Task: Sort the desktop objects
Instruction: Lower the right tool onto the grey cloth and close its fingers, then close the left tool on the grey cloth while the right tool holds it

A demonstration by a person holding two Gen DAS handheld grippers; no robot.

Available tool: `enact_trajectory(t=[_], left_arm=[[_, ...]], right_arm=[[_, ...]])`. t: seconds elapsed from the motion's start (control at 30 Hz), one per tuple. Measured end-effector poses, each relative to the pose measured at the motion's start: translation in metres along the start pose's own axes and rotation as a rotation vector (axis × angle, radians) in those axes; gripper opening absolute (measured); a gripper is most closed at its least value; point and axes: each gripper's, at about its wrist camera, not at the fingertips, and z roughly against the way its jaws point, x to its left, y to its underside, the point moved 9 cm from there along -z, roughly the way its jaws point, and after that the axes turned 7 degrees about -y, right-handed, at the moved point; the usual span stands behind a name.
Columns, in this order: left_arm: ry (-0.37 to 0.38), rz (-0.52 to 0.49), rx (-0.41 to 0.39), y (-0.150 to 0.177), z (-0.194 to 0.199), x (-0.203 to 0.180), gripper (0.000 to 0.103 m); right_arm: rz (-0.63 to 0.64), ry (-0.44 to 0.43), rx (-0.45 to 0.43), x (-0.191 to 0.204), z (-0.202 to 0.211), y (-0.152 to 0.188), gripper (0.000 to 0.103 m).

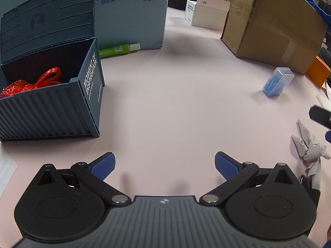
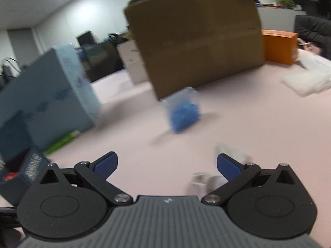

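Note:
My left gripper is open and empty above the pink table. A dark blue container-style box stands open at the left with a red plastic bag inside. A green tube lies behind it. A clear case of blue pieces stands at the right, and a crumpled grey cloth lies at the right edge. My right gripper is open and empty, with the blurred clear case ahead of it and a blurred white thing by its right finger.
A large cardboard box stands at the back right and a light blue carton at the back left. A white box sits between them. An orange box and white packets are at the right.

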Motion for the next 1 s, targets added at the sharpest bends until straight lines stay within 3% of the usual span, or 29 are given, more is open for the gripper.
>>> enact_trajectory(t=[0.1, 0.27, 0.3, 0.37, 0.4, 0.57, 0.67, 0.8, 0.9, 1.0], left_arm=[[0.000, -0.001, 0.001, -0.001, -0.001, 0.000, 0.103], [-0.004, -0.005, 0.004, -0.001, -0.001, 0.001, 0.103], [-0.006, -0.004, 0.003, -0.001, -0.001, 0.003, 0.103], [-0.013, 0.002, 0.002, -0.001, -0.001, 0.006, 0.103], [-0.016, 0.009, 0.001, -0.001, -0.001, 0.009, 0.103], [-0.031, 0.039, 0.008, 0.000, -0.002, 0.021, 0.103], [-0.037, 0.047, 0.008, 0.002, -0.001, 0.025, 0.103], [-0.045, 0.056, 0.003, 0.003, 0.002, 0.030, 0.103], [-0.047, 0.063, 0.007, 0.005, 0.003, 0.034, 0.103], [-0.047, 0.055, 0.011, 0.008, 0.003, 0.035, 0.103]], right_arm=[[-0.003, 0.102, 0.061, -0.019, -0.010, 0.007, 0.103], [-0.030, 0.101, 0.132, -0.025, -0.023, 0.020, 0.103], [-0.034, 0.105, 0.144, -0.027, -0.024, 0.023, 0.097], [-0.035, 0.114, 0.173, -0.031, -0.026, 0.027, 0.062], [-0.044, 0.106, 0.189, -0.032, -0.028, 0.029, 0.059], [-0.086, -0.037, 0.225, -0.012, -0.034, 0.036, 0.057], [-0.140, -0.195, 0.277, 0.017, -0.040, 0.045, 0.056], [-0.232, -0.533, 0.353, 0.068, -0.038, 0.055, 0.056], [-0.229, -0.574, 0.366, 0.084, -0.035, 0.054, 0.059], [-0.181, -0.511, 0.332, 0.080, -0.033, 0.048, 0.062]])
